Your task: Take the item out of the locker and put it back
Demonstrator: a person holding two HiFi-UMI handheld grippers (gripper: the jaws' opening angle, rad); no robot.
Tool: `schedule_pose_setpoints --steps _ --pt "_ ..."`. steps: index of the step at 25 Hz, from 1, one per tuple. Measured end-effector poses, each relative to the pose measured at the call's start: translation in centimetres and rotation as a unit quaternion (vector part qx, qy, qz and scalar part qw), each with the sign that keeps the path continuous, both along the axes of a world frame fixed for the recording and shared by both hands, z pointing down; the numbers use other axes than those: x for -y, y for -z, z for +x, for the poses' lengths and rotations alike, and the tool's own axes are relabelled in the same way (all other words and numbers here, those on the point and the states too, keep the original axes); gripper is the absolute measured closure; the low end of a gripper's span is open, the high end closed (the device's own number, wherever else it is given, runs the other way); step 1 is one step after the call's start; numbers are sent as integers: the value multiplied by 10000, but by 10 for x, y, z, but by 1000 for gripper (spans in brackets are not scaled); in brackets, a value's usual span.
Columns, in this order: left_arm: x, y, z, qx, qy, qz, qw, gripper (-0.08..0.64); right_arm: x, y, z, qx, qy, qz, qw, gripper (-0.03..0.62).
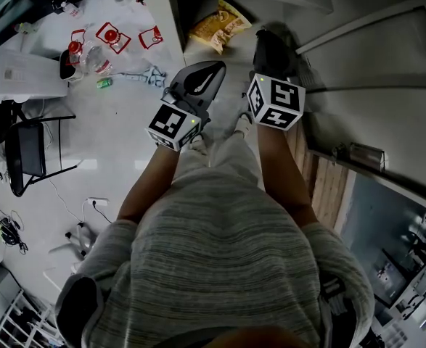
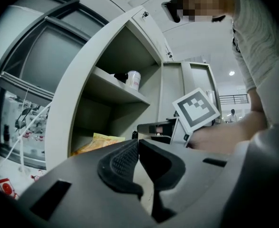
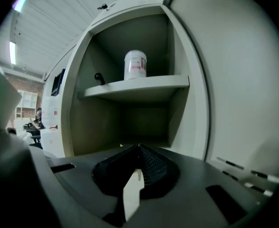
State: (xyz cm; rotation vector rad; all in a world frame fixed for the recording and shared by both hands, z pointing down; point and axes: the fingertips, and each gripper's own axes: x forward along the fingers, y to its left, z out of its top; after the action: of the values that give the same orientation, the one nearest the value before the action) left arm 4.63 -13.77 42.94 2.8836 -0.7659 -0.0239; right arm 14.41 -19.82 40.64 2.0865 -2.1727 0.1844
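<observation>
- Left gripper (image 2: 138,145) and right gripper (image 3: 139,148): fingers closed together, holding nothing.
- Bag (image 1: 220,26) lies in the locker's (image 2: 68,108) bottom; reaching in unopened could shove it deeper, not grasp it.

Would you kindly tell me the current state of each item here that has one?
Locker: door open.
White canister: upright on the upper shelf.
Yellow snack bag: lying on the locker's lower level.
Left gripper: shut, empty.
Right gripper: shut, empty.
</observation>
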Motion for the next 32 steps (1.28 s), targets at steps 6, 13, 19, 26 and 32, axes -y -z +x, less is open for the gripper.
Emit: schedule_pose_setpoints --steps 6,13,19,26,32 --pt "-2 6 7 -116 26 32 9999 552 -10 40 4 101 114 448 9989 565" --pt "-4 10 11 -208 0 81 9997 552 -20 64 8 84 164 694 9974 565" --pt "-4 12 7 -260 56 89 9996 552 -21 63 6 171 194 691 9973 565" --pt "-5 9 2 -215 104 77 9997 552 -13 26 3 175 212 269 9993 565" --pt "-5 9 0 -195 114 79 9997 552 -4 -11 5 184 102 -120 9997 565"
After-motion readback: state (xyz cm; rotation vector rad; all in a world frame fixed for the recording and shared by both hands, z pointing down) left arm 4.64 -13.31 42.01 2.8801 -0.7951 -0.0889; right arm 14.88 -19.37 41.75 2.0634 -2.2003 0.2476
